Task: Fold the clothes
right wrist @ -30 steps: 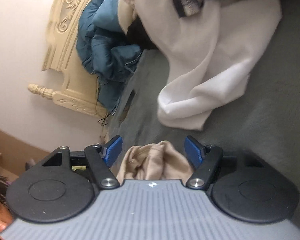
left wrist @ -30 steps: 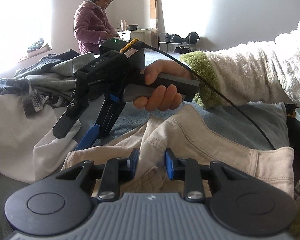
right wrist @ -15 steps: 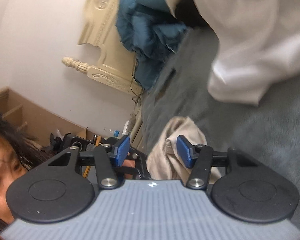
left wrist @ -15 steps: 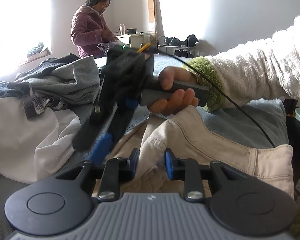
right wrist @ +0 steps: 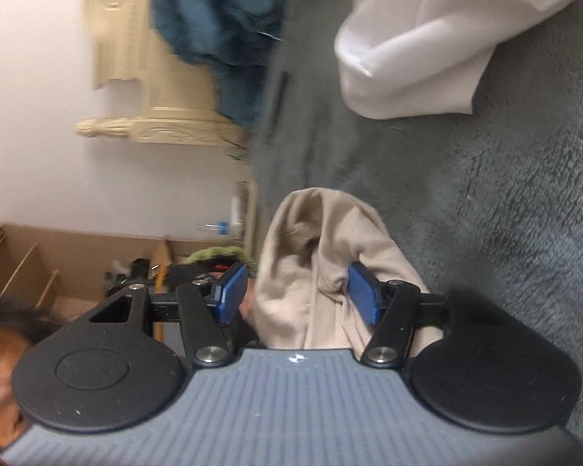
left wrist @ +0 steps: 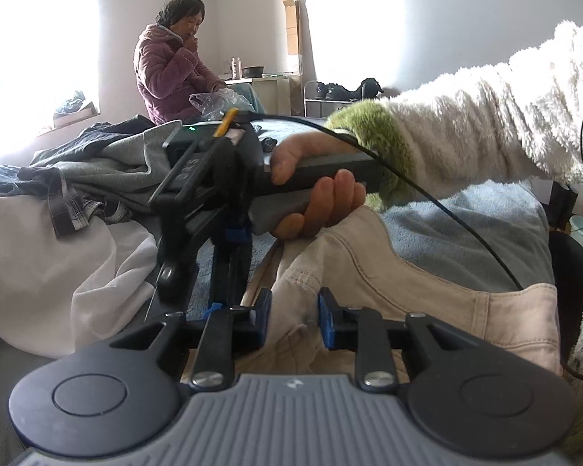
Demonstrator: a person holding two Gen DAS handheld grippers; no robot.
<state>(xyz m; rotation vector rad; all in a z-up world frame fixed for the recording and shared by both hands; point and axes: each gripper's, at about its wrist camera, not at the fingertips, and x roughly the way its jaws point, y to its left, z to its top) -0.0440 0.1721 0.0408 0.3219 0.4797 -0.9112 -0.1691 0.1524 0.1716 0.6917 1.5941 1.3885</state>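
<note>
- nearest, in my left wrist view, my left gripper (left wrist: 294, 316) has its blue pads (left wrist: 263, 312) drawn close together, clamped on a bunched fold of the beige trousers (left wrist: 373, 268), which lie across the blue-grey fleece blanket (left wrist: 466, 233) on the bed.
- the left gripper has held its place and its pinch over the past second, so i judge it the anchor for this fold.
- in the right wrist view, the right gripper (right wrist: 297, 291) has beige cloth between its pads; the right-hand pad (right wrist: 363, 291) touches the cloth, the left-hand one stands clear, and the jaws are opening slightly.
- since a second ago these jaws narrowed around the cloth, then eased, and the view has rolled and shifted; more of the trousers fills the gap. i read this as settling a second grip before the fold, not yet secure.
- just beyond, a hand (left wrist: 315, 198) in a fluffy white sleeve with a green cuff (left wrist: 373, 143) holds the right gripper above the trousers, now tipped closer over them.
- to the left, a white garment (left wrist: 58, 272), then a heap of grey and plaid clothes (left wrist: 109, 171).
- far back, a person in a purple jacket (left wrist: 167, 73) sits.
- faint lettering on the right gripper's body is unreadable; no other writing shows.
</note>
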